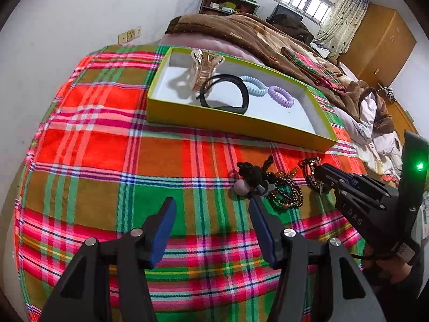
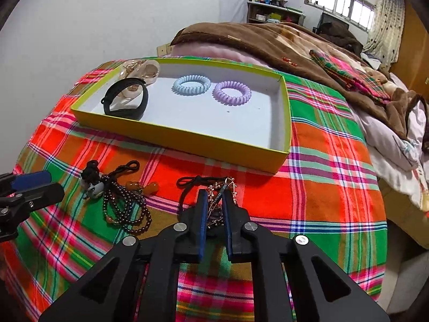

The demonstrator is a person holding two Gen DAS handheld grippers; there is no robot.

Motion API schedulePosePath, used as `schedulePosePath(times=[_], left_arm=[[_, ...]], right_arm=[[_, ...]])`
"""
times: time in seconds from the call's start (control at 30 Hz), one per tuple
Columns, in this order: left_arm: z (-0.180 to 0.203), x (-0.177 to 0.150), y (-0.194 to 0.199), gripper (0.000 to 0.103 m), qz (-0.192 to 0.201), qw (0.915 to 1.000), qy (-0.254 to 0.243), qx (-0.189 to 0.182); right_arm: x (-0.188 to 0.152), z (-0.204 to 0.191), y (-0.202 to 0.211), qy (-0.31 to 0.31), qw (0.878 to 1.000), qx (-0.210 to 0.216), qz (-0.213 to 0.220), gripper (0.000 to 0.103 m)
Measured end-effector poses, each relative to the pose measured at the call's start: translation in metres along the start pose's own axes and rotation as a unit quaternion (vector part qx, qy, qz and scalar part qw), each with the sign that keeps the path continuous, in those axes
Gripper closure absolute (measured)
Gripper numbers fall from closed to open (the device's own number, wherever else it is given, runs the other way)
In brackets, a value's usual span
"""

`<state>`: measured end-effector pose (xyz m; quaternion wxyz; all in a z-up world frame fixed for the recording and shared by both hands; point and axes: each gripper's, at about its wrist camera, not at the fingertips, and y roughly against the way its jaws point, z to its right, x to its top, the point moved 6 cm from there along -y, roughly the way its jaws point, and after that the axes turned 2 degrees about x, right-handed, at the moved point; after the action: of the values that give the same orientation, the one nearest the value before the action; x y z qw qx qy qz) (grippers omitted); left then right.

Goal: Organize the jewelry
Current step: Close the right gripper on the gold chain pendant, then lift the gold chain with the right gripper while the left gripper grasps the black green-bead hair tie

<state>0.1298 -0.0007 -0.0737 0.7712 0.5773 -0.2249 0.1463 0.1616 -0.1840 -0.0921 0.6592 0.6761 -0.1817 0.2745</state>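
1. Left wrist view: my left gripper (image 1: 213,206) hovers with its blue-padded fingers (image 1: 163,230) spread wide, nothing between them, above a plaid cloth (image 1: 107,161).
2. Just past the tip of the right-hand finger lies a pile of dark beaded bracelets (image 1: 285,194), with a black fuzzy charm (image 1: 250,173) and a pale pink bead at its left edge.
3. To the right, my right gripper (image 1: 320,181) reaches in, its tips on a chain-and-cord bracelet (image 1: 311,170).
4. Beyond, the yellow-green tray (image 1: 236,122) sits on the cloth, holding a gold hair claw (image 1: 202,67), a black band (image 1: 228,94), a blue coil tie (image 1: 253,86) and a purple coil tie (image 1: 281,96). Bare cloth lies left of the beads.
5. Right wrist view: my right gripper's fingers (image 2: 202,214) are nearly closed, pinching the chain-and-cord bracelet (image 2: 214,204) between the pads; its black cord loops off to the left.
6. The beaded pile (image 2: 126,209) lies near, to the left, and my left gripper (image 2: 29,185) shows at the left edge.
7. The tray's near wall (image 2: 187,139) stands just ahead, with white floor bare at the right end (image 2: 254,126). Open cloth spreads right, up to the bedding (image 2: 388,123).
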Motion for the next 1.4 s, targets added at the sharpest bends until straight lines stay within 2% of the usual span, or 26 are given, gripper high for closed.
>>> schedulePosePath(times=[0.17, 0.33, 0.47, 0.53, 0.63, 0.83, 0.93, 1.2, 1.4], left_arm=[[0.001, 0.0, 0.002, 0.044, 0.002, 1.0, 0.0, -0.001], [0.005, 0.001, 0.002, 0.044, 0.003, 0.9999, -0.005, -0.01], [0.006, 0.002, 0.004, 0.044, 0.006, 0.9999, -0.007, -0.013], [0.009, 0.003, 0.004, 0.044, 0.009, 0.9997, -0.011, -0.019], [0.013, 0.004, 0.004, 0.044, 0.006, 0.9994, -0.014, -0.03], [0.017, 0.006, -0.001, 0.044, 0.001, 0.9996, -0.019, -0.02], [0.02, 0.006, -0.003, 0.044, -0.001, 0.9996, -0.021, -0.018], [0.025, 0.008, -0.002, 0.044, 0.002, 0.9997, -0.022, -0.01], [0.06, 0.02, 0.006, 0.044, 0.021, 0.9972, -0.065, -0.03]], right_arm=[[0.0, 0.002, 0.004, -0.001, 1.0, 0.006, 0.01, 0.099], [0.002, 0.005, 0.013, -0.008, 0.999, 0.024, 0.028, 0.099], [0.005, 0.008, 0.023, -0.021, 0.998, 0.046, 0.042, 0.099], [0.006, 0.01, 0.028, -0.03, 0.996, 0.069, 0.047, 0.099], [0.004, 0.016, 0.031, -0.057, 0.99, 0.122, 0.041, 0.099], [-0.007, 0.018, 0.029, -0.053, 0.987, 0.155, 0.004, 0.099], [-0.011, 0.023, 0.035, -0.065, 0.982, 0.175, 0.008, 0.099], [-0.017, 0.053, 0.055, -0.09, 0.984, 0.147, 0.039, 0.099], [-0.019, 0.078, 0.069, -0.103, 0.986, 0.116, 0.062, 0.099]])
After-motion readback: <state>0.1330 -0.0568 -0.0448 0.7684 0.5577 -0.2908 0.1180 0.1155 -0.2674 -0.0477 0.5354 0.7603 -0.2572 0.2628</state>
